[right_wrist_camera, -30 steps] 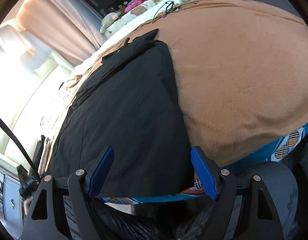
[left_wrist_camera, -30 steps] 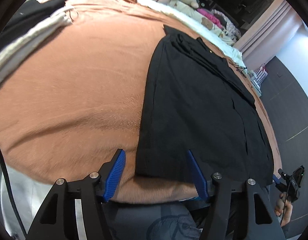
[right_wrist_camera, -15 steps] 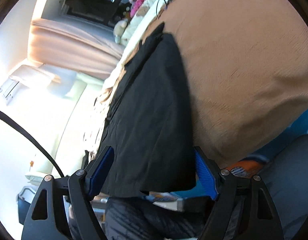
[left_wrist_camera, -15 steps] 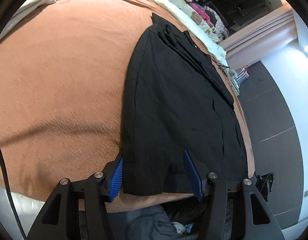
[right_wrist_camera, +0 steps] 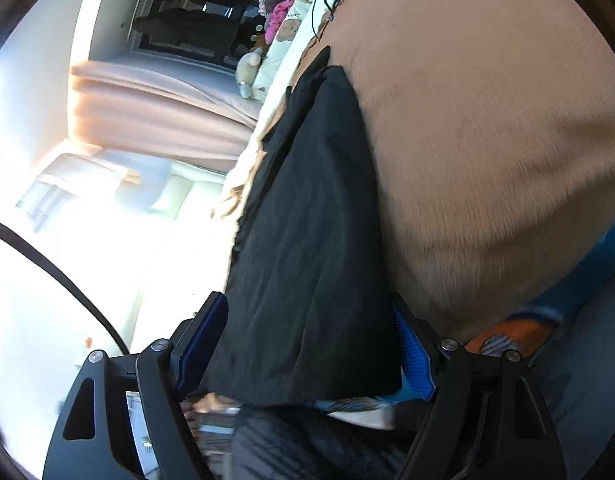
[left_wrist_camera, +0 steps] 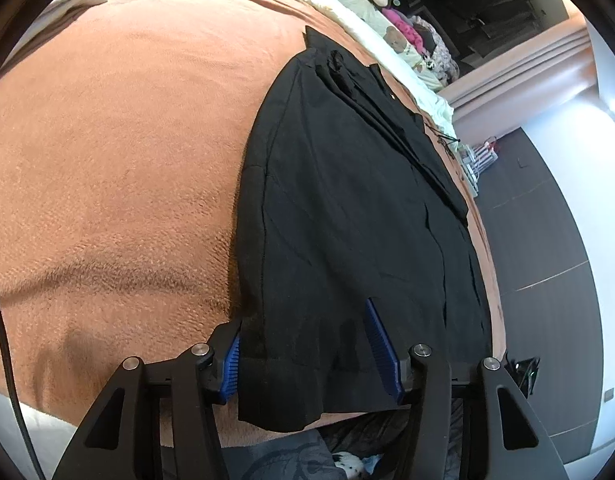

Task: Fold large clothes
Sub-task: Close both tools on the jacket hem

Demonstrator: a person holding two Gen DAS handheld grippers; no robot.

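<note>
On orange blanket [left_wrist_camera: 107,160]: black garment [left_wrist_camera: 347,200] | left gripper [left_wrist_camera: 307,344] spread wide | right gripper [right_wrist_camera: 307,344] spread wide

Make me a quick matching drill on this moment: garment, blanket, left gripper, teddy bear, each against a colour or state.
1 garment
2 blanket
3 left gripper
4 teddy bear

a orange-brown
b open, straddling the near hem
c black
d far end of the bed, by pink items

Pairs: 1-c, 2-a, 3-b, 4-d
</note>
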